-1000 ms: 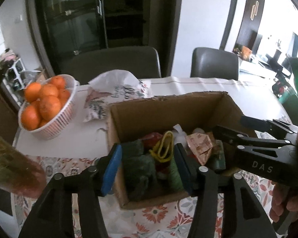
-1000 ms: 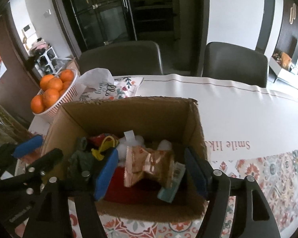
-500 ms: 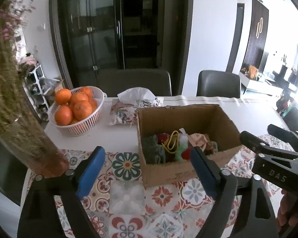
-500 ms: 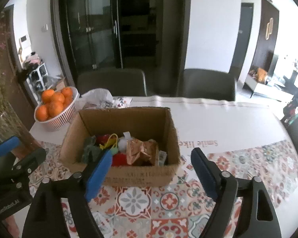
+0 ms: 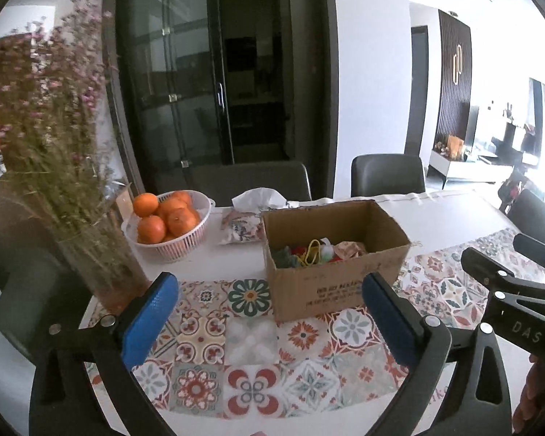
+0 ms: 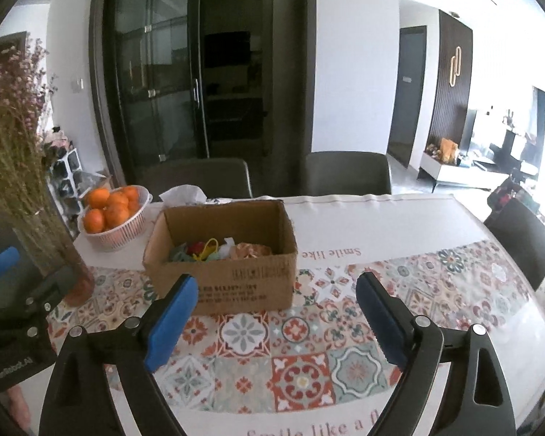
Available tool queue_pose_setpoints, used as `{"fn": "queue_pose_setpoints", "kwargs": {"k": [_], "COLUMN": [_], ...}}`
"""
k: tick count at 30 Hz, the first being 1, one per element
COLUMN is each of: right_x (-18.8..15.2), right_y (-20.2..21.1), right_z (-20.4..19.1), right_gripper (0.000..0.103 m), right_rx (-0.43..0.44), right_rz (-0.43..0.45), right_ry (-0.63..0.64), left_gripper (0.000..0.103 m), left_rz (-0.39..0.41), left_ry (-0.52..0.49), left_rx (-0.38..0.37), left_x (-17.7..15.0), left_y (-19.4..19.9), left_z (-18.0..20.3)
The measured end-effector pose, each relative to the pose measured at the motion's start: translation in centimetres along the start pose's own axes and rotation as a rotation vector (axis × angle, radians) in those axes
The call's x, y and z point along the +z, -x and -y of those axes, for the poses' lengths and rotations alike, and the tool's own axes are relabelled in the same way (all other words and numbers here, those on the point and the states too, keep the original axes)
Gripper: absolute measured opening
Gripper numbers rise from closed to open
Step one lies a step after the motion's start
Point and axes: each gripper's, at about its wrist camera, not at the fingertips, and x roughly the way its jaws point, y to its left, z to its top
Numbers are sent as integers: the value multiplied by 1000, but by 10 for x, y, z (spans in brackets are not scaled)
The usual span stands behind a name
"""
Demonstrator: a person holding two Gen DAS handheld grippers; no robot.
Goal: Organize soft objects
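The cardboard box (image 5: 336,254) sits on the patterned tablecloth (image 5: 250,345), at about 12 o'clock from the left gripper (image 5: 272,321) and 11 o'clock from the right gripper (image 6: 276,321). Its long axis runs left to right across the table, open top facing up, printed long side toward the cameras. The soft objects (image 5: 316,250) lie heaped inside it. Both grippers' jaws have just been opening; they stand wide apart with nothing between them, hanging over the cloth short of the box. A basket of oranges (image 5: 167,225) stands at the box's 10 o'clock
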Motion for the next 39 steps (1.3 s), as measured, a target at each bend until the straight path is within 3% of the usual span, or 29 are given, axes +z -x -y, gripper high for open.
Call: {"fn": "queue_pose_setpoints", "kwargs": {"k": [22, 39], "right_x": [-68, -121], "right_y": [126, 192], "right_z": [35, 50], "right_gripper": [90, 90], "right_rx": [50, 98], "right_rz": [69, 72], "right_ry": [9, 2], "left_gripper": [103, 103], "left_rz": [110, 110], "left_ry": [15, 20], "left_rx": [80, 49], "left_x": [-66, -114], "left_y": [150, 220], "left_z": [32, 48]}}
